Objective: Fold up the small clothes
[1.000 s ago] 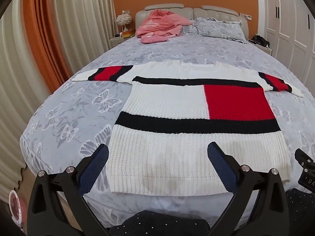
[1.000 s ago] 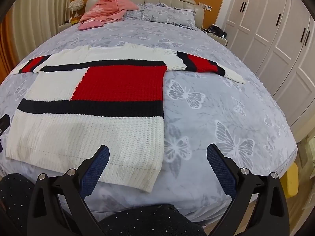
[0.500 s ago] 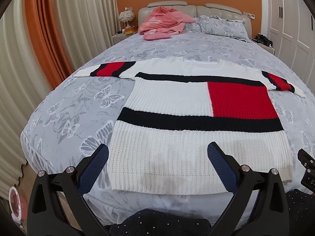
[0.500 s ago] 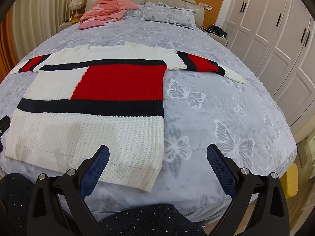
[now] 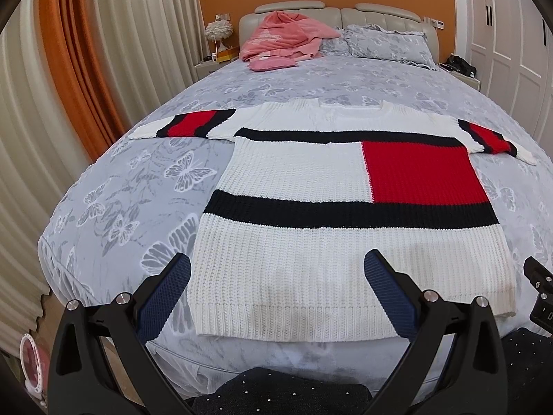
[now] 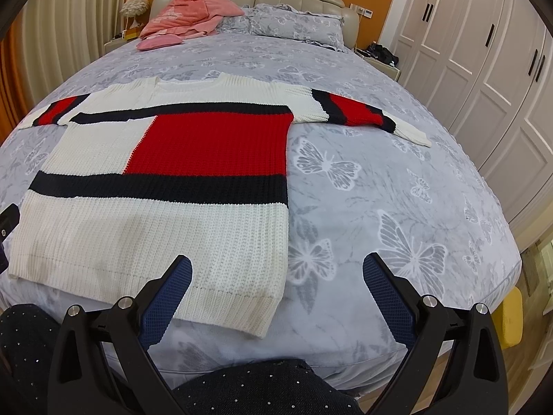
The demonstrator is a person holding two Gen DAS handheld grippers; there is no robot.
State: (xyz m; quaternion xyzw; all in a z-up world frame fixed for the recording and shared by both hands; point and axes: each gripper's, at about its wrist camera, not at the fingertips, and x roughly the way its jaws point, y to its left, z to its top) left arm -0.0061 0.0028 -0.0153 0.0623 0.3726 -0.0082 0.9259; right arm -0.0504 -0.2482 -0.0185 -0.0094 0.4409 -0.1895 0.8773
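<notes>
The knit sweater [image 5: 349, 214] lay flat across the frame's centre on the bed [image 5: 145, 186] — sleeves spread. Both tools gaped empty: left gripper [image 5: 276, 273] at its lower edge, right gripper [image 6: 276, 273] likewise.

No text, label, brand, number or sign can be read in either view. The pink garment [image 5: 280, 36] heaped at the far end of the bed bears a pale print on its front, too small and blurred to make out as letters. At the near right edge of the left wrist view, a black fixture [image 5: 541, 297] carries a white mark that may be part of a character, cut off by the frame and not legible.
</notes>
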